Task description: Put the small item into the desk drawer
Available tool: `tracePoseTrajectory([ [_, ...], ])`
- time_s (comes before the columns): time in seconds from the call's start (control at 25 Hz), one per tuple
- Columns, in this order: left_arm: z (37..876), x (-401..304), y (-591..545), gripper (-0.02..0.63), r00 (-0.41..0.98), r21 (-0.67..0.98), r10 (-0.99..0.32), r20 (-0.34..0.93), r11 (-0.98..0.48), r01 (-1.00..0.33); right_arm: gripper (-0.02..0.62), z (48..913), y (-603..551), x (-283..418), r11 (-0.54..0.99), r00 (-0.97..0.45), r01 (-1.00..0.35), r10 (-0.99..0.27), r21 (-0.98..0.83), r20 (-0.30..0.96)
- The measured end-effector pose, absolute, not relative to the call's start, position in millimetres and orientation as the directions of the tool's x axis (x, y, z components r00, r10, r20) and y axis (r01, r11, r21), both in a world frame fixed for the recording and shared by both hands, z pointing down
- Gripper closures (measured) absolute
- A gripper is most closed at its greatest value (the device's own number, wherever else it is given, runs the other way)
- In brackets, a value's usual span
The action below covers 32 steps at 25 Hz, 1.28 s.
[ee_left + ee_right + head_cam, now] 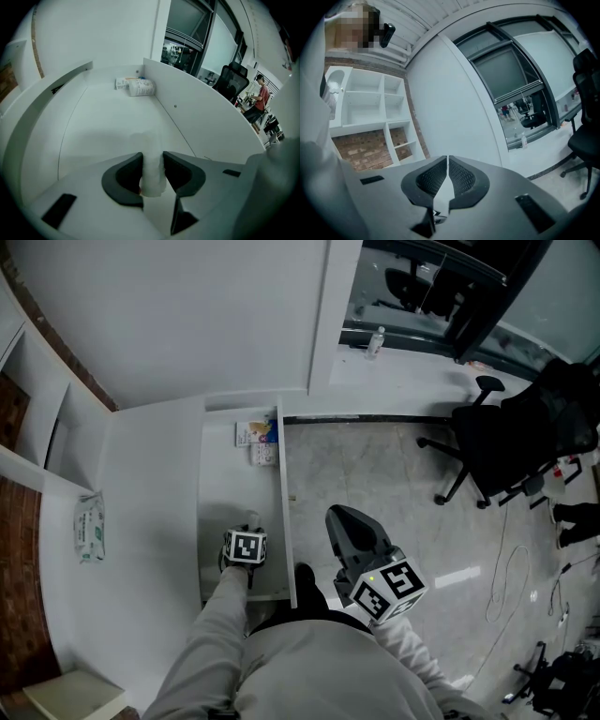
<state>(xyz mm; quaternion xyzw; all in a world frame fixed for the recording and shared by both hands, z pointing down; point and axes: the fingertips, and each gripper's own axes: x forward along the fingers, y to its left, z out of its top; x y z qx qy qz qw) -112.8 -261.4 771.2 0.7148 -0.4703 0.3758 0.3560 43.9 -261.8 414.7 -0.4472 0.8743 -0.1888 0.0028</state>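
Observation:
The white desk drawer [284, 512] stands pulled out, seen from above in the head view. My left gripper [250, 521] is down inside the drawer near its front end. It is shut on a small white roll-shaped item [152, 174], which stands upright between the dark pads over the drawer's bare bottom [108, 126]. My right gripper [339, 521] hangs over the floor to the right of the drawer, pointing away. In the right gripper view its jaws [448, 165] are shut with nothing between them.
Some small printed packets [257, 439] [136, 86] lie at the drawer's far end. A tissue pack [90, 529] rests on the white desk top [150, 521] to the left. A black office chair [506, 442] stands on the floor to the right.

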Motion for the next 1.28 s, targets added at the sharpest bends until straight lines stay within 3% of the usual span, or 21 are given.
tracePoseTrajectory([
  [0.8,770,-110,-257,0.436,0.301,0.182,-0.353,0.886,-0.333,-0.925,0.568,419,-261,35,0.530,-0.606,-0.777,-0.776,-0.339,0.175],
  [1.04,757,-113,-270,0.420,0.322,0.191,-0.432,0.843,-0.319,-0.928,0.568,416,-259,32,0.540,-0.614,-0.770,-0.772,-0.339,0.165],
  [1.28,684,-122,-294,0.426,0.315,0.154,-0.573,0.756,-0.311,-0.938,0.568,414,-256,24,0.561,-0.635,-0.753,-0.756,-0.345,0.158],
])
